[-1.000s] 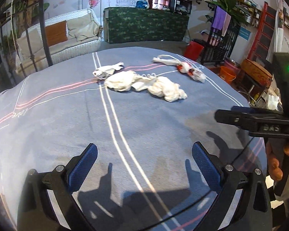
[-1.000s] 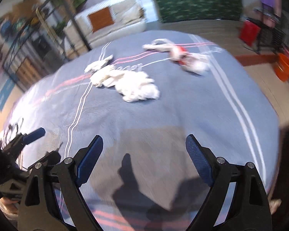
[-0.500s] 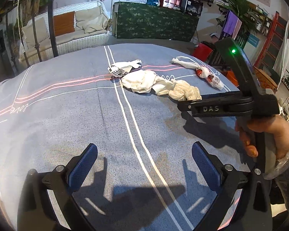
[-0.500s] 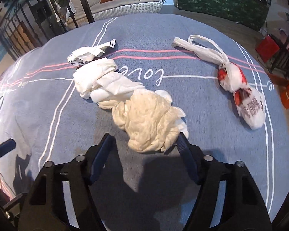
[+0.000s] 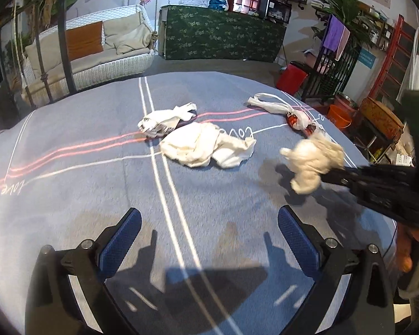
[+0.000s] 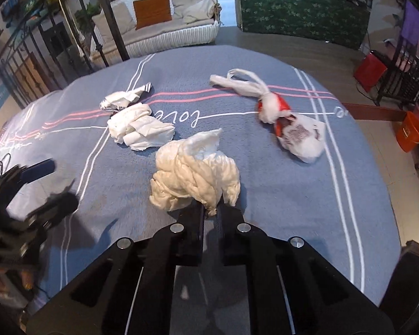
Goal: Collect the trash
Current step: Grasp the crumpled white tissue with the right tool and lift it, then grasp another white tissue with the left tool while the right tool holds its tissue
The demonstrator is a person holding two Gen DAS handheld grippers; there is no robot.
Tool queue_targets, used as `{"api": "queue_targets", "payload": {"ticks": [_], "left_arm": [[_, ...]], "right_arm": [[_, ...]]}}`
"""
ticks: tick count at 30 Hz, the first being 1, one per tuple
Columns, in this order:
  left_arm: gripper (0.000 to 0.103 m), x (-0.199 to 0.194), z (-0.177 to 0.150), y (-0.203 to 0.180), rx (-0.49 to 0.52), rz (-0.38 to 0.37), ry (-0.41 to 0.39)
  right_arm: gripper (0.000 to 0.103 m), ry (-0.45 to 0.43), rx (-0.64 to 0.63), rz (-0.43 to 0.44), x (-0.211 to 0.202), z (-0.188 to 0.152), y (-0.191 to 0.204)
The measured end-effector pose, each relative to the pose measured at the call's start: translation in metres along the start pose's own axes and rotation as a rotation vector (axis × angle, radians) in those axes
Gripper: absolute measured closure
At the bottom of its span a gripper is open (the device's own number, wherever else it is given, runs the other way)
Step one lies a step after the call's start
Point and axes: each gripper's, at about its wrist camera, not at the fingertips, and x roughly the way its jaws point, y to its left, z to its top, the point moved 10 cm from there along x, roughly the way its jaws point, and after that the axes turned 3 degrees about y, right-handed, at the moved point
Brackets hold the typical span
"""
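My right gripper [image 6: 210, 209] is shut on a cream crumpled paper wad [image 6: 194, 177], lifted a little off the blue cloth. In the left wrist view the same wad [image 5: 311, 160] hangs from the right gripper [image 5: 325, 177] at the right. A flat white crumpled paper [image 5: 206, 148] lies mid-table, with a smaller striped white scrap [image 5: 164, 120] behind it. A knotted white plastic bag with red contents [image 6: 290, 122] lies to the right. My left gripper [image 5: 209, 240] hovers open over bare cloth, well short of the white paper.
The round table wears a blue cloth [image 5: 83, 184] with white and pink stripes. Past its far edge stand a white wicker sofa [image 5: 97, 55], a green-draped counter [image 5: 223, 37], a red bin [image 5: 292, 78] and an orange bucket [image 5: 339, 115]. A hand [image 5: 405, 254] grips the right tool.
The right gripper closed on the cream wad and pulled it back and up, away from the white paper. The left gripper slid across the cloth, staying open.
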Motion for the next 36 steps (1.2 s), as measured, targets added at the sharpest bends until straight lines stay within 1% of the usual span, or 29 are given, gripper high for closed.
{"api": "queue_targets", "payload": {"ticks": [6, 10, 14, 16, 18, 20, 21, 22, 23, 24, 26, 29, 34, 36], "left_arm": [[0.016, 0.029, 0.026, -0.013, 0.050, 0.025, 0.008], [0.017, 0.045, 0.035, -0.019, 0.065, 0.036, 0.028], [0.018, 0.061, 0.043, -0.017, 0.055, 0.055, 0.044], [0.026, 0.073, 0.042, -0.016, 0.055, 0.075, 0.069], [0.040, 0.082, 0.041, -0.009, 0.037, 0.094, 0.094], [0.045, 0.080, 0.040, -0.004, 0.019, 0.098, 0.086], [0.054, 0.077, 0.040, -0.002, 0.011, 0.099, 0.081], [0.060, 0.073, 0.040, 0.002, -0.001, 0.102, 0.077], [0.071, 0.071, 0.040, 0.003, -0.012, 0.098, 0.074], [0.079, 0.067, 0.041, 0.007, -0.028, 0.087, 0.070], [0.086, 0.061, 0.037, 0.010, -0.053, 0.072, 0.064], [0.090, 0.049, 0.029, 0.007, -0.056, 0.057, 0.056], [0.091, 0.015, 0.016, -0.011, -0.044, 0.008, 0.011], [0.091, -0.002, 0.010, -0.022, -0.017, 0.009, -0.022]], "right_arm": [[0.095, -0.051, 0.065, 0.017, -0.037, -0.015, -0.014], [0.095, -0.058, 0.093, 0.025, -0.047, -0.029, -0.022], [0.095, -0.056, 0.124, 0.031, -0.052, -0.040, -0.028], [0.095, -0.065, 0.139, 0.036, -0.058, -0.045, -0.030], [0.095, -0.070, 0.143, 0.037, -0.064, -0.051, -0.031], [0.095, -0.076, 0.145, 0.032, -0.069, -0.057, -0.030], [0.095, -0.080, 0.146, 0.029, -0.072, -0.060, -0.030], [0.095, -0.086, 0.150, 0.028, -0.075, -0.063, -0.030], [0.095, -0.091, 0.153, 0.031, -0.077, -0.065, -0.029], [0.095, -0.102, 0.158, 0.040, -0.081, -0.069, -0.029], [0.095, -0.122, 0.171, 0.039, -0.084, -0.075, -0.030], [0.095, -0.123, 0.195, 0.047, -0.086, -0.084, -0.033], [0.095, -0.140, 0.220, 0.042, -0.096, -0.100, -0.040], [0.095, -0.151, 0.243, 0.048, -0.102, -0.108, -0.043]]}}
